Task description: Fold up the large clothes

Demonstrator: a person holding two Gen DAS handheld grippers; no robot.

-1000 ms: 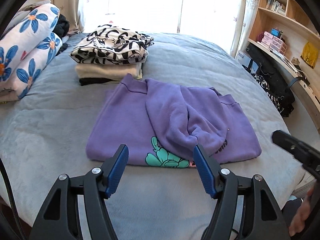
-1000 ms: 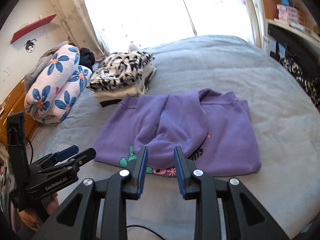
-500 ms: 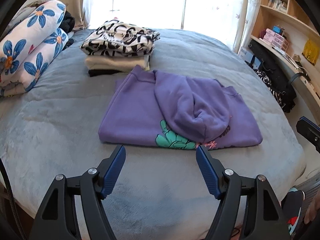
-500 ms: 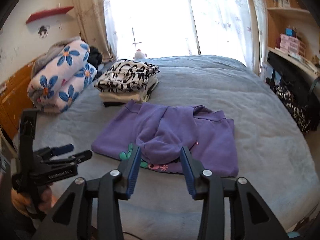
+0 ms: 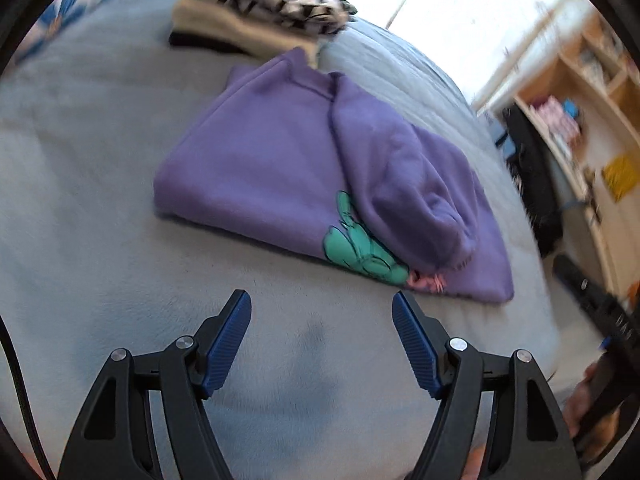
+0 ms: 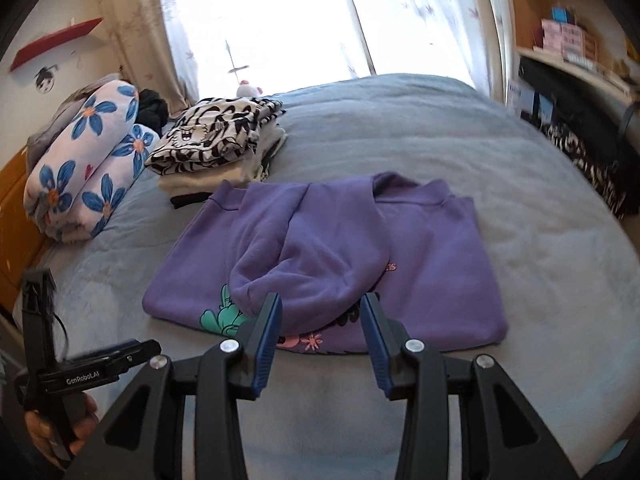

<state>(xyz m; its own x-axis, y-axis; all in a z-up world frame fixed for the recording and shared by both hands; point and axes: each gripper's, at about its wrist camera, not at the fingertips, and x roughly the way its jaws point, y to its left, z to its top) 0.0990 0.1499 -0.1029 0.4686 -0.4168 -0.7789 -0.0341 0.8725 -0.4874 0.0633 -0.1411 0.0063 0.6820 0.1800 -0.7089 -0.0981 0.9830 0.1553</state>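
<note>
A purple sweatshirt (image 5: pixel 280 168) (image 6: pixel 424 248) lies partly folded on the grey bed, both sleeves laid across its front, with a green and pink print at its near hem. My left gripper (image 5: pixel 321 308) is open and empty over bare blanket just short of the near hem. My right gripper (image 6: pixel 321 308) is open and empty, its blue fingertips at the near hem by the sleeve cuffs. The left gripper also shows in the right wrist view (image 6: pixel 100 364), held by a hand at the lower left.
A stack of folded clothes (image 6: pixel 216 140) topped by a black-and-white garment stands behind the sweatshirt. A blue-flowered rolled quilt (image 6: pixel 84 160) lies at the far left. Wooden shelves (image 6: pixel 568 36) and dark bags (image 6: pixel 588 152) line the right side. The grey bed (image 6: pixel 400 128) fills the view.
The left gripper has tilted and moved to the left, so its view is rotated and blurred. The right gripper has come closer to the sweatshirt's near hem. Both stay open.
</note>
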